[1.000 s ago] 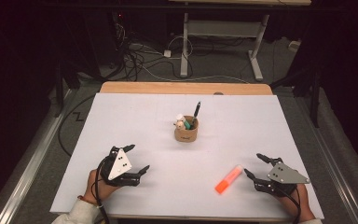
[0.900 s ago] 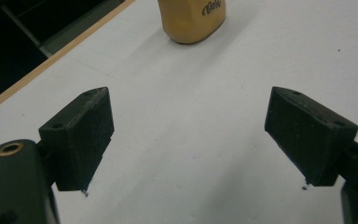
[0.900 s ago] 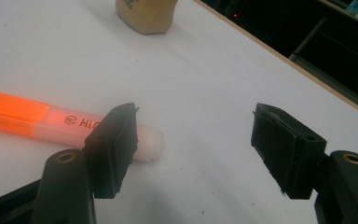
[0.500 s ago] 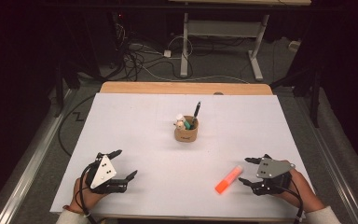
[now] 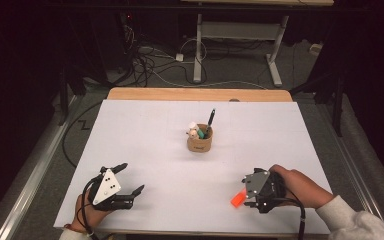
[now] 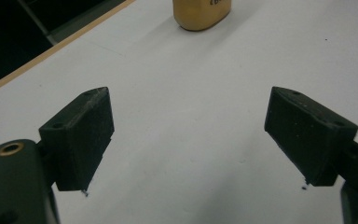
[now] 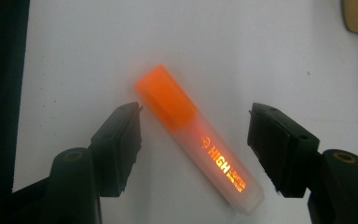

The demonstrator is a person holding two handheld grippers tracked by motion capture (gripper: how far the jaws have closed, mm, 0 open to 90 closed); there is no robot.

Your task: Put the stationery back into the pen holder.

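- In the high view the right gripper (image 5: 247, 195) is held over the near right part of the white table (image 5: 145, 130), the person's right hand (image 5: 292, 182) wrapped round its back and a pale sleeve (image 5: 355, 220) showing at the bottom right corner.
- Under it lies the orange highlighter (image 5: 237, 199), flat on the white surface, with only its orange end poking out on the gripper's left side.
- The right gripper view looks straight down on that highlighter (image 7: 200, 144): orange cap towards the top left, frosted barrel (printed with the word "HIGH") running down to the right.
- The right gripper (image 7: 195, 149) has its jaws on either side of the pen, one beside the cap and one beside the barrel; they have just been closing in, yet a strip of bare table shows on each side, so the pads do not press on it.
- The left gripper (image 5: 129, 177) sits near the table's near left corner, in the left hand (image 5: 87, 210).
- In the left gripper view the left gripper (image 6: 189, 140) has its jaws spread wide, with nothing but white table between them.
- A small tan pen cup (image 5: 199, 142) stands near the middle of the table, well apart from both grippers, with a dark pen (image 5: 210, 120) upright in it; its base (image 6: 201, 14) shows at the top of the left gripper view.
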